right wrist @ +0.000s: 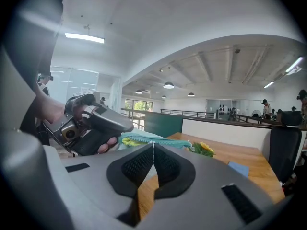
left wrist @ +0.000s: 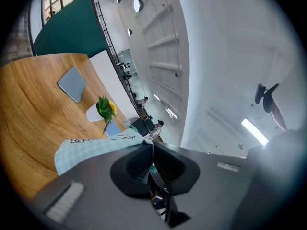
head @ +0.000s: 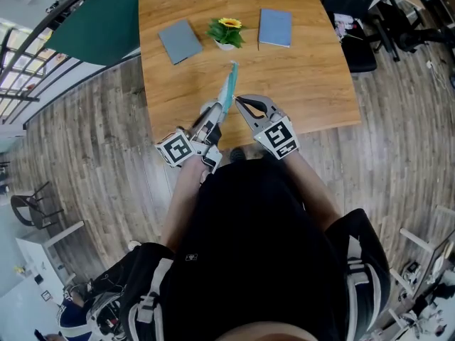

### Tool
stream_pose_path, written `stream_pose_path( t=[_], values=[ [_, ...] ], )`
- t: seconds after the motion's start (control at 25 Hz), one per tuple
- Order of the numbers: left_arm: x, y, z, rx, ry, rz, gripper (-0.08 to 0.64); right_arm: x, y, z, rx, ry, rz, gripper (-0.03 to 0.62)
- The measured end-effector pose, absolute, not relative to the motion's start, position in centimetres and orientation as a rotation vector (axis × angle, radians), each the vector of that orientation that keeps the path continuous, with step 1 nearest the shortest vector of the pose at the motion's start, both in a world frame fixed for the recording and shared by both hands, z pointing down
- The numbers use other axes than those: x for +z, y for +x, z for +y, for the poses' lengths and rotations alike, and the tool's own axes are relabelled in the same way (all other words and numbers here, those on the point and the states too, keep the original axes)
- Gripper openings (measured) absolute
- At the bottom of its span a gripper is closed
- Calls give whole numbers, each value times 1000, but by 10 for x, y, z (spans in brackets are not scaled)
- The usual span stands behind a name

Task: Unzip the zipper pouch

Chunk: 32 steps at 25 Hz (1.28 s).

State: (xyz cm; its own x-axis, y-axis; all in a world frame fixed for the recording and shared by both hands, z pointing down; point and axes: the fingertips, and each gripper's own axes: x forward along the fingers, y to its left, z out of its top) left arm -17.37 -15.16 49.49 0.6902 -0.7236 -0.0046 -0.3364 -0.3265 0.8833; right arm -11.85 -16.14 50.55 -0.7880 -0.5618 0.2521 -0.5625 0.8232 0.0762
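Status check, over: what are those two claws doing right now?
Left gripper shut on pouch end, held over table. Right gripper shut, tips at zipper. Nothing in the way.

Black lettering on pouch [left wrist: 91,147], unreadable, no other text

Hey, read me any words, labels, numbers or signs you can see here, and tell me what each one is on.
On the zipper pouch: dark handwritten-style print along its upper edge, too small and distorted to read.
On the marker cubes: black-and-white square patterns, no letters or numbers.
On the blue notebooks: no print visible on the covers.
Nothing else is legible.
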Motion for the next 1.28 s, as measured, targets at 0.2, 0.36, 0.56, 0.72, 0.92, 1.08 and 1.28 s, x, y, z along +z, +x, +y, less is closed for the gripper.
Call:
stream_pose_path(
  t=[0.2, 0.36, 0.56, 0.72, 0.92, 1.08, 1.28],
  values=[
    [497, -176, -147, -487, 1931, -831, 8, 504, -118, -163, -7, 873, -2735, 8],
    [492, -174, -148, -504, 1926, -820, 8, 504, -118, -165, -10, 871, -2733, 8],
    [493, -174, -145, -494, 1925, -814, 8, 505, -117, -167, -2, 888, -2722, 8],
    [494, -173, -145, -505, 1935, -805, 8, 507, -113, -170, -9, 894, -2713, 8],
    [494, -172, -143, -489, 1924, -802, 8, 511, -112, -172, 9, 894, -2722, 8],
    [493, -170, -142, -497, 1927, -797, 8, 512, -109, -173, 15, 903, -2721, 9],
    [494, -169, -142, -496, 1942, -799, 8, 512, -107, -175, 15, 921, -2718, 8]
  ],
)
